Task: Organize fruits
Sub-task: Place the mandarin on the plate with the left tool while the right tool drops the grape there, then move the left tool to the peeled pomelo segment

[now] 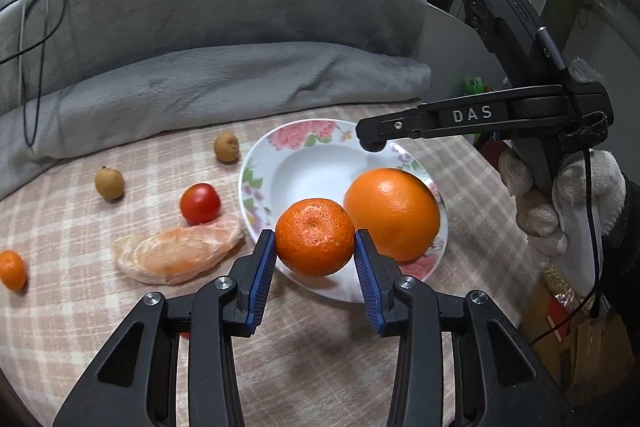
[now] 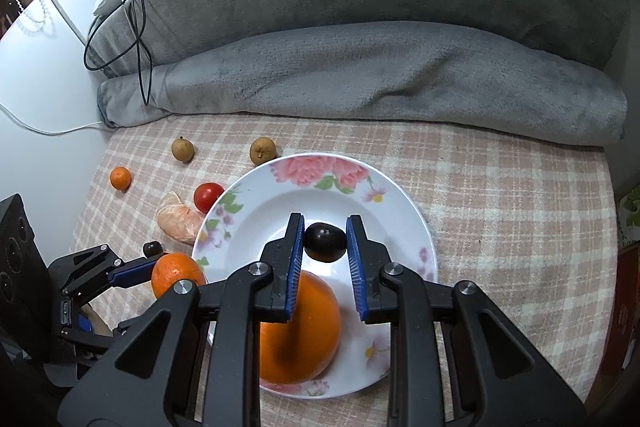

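Over plate (image 2: 408, 211), both grippers angled down, gripping fruit

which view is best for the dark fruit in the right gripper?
Right wrist view: the dark fruit sits clamped between the right gripper pads above the floral plate, its whole front visible. The left wrist view shows only a dark sliver under that gripper's tip.

Black gripper (image 1: 315, 255), blue pads, seemingly knit glove (image 1: 560, 203).
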`<state>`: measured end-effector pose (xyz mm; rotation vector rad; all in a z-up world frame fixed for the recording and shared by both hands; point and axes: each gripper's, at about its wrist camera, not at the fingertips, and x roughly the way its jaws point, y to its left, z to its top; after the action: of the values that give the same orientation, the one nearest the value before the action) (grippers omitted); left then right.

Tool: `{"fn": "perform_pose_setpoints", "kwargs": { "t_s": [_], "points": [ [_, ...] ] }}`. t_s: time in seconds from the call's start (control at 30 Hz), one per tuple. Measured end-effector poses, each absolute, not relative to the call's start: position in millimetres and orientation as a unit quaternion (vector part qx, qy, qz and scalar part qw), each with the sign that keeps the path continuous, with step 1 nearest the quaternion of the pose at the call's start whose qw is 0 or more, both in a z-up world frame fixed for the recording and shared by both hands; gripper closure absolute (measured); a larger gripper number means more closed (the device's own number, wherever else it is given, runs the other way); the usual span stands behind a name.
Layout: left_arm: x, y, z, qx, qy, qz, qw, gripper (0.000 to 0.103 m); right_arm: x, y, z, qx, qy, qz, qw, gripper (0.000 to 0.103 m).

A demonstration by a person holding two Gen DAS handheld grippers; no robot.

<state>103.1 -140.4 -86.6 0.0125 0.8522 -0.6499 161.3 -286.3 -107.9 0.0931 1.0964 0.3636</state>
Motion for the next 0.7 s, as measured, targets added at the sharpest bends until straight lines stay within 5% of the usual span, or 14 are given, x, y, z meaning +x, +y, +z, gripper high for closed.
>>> {"fn": "perform_pose_setpoints", "kwargs": {
  "t_s": [0.13, 0.2, 0.27, 0.33, 0.47, 0.7],
  "points": [
    [103, -145, -84, 0.010, 0.405, -0.313, 0.859, 0.064, 160, -288, -106, 0.044, 0.515, 0.170, 0.839, 0.079],
    [102, -146, -83, 0.013, 0.404, -0.313, 0.860, 0.064, 159, -289, -105, 0.045, 0.512, 0.170, 0.841, 0.066],
    [102, -146, -82, 0.015, 0.404, -0.311, 0.860, 0.063, 157, -289, -102, 0.046, 0.508, 0.168, 0.844, 0.033],
    [101, -146, -82, 0.016, 0.402, -0.312, 0.861, 0.061, 155, -290, -98, 0.045, 0.498, 0.166, 0.850, 0.032],
    [99, -144, -76, 0.012, 0.393, -0.315, 0.864, 0.040, 151, -292, -93, 0.049, 0.491, 0.162, 0.854, 0.021],
    [97, -140, -68, 0.017, 0.379, -0.310, 0.871, 0.038, 143, -297, -80, 0.043, 0.469, 0.142, 0.871, 0.014]
  ]
}}
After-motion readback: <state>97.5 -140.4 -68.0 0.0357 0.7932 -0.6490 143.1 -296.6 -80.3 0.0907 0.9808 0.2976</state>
